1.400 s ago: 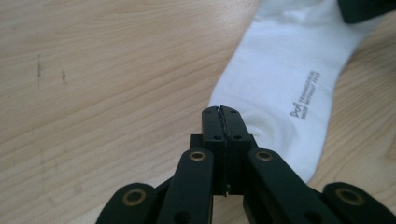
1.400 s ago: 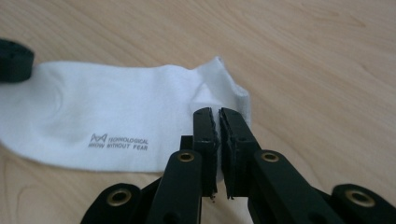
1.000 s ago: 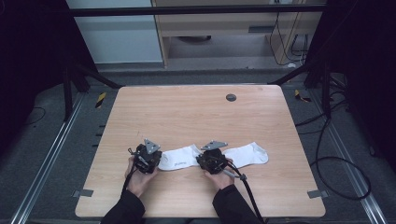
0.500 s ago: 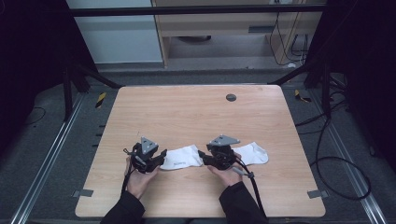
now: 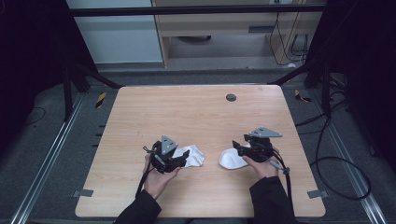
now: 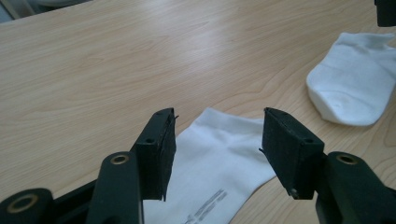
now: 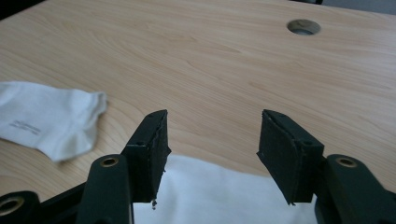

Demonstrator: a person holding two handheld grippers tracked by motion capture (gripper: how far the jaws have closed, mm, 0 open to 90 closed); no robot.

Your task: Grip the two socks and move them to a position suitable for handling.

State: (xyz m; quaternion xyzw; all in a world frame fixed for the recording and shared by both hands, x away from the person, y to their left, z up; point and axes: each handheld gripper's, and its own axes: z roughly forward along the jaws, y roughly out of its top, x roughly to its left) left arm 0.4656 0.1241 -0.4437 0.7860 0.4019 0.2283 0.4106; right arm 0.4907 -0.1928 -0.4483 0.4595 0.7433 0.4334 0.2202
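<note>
Pale wooden worktop [image 5: 196, 112]: two white socks lie apart near its front edge, one [image 6: 219, 158] under the open left hand-held gripper [image 6: 217, 151], the other [image 7: 219, 196] beneath the open right hand-held gripper [image 7: 212, 156].

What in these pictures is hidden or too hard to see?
- Left white cotton sock: its near end is under the left gripper in the high view, and cut by the bottom edge in the left gripper view.
- Grey print on that sock: too small to read.
- Right white sock: mostly below the right gripper view's bottom edge.
</note>
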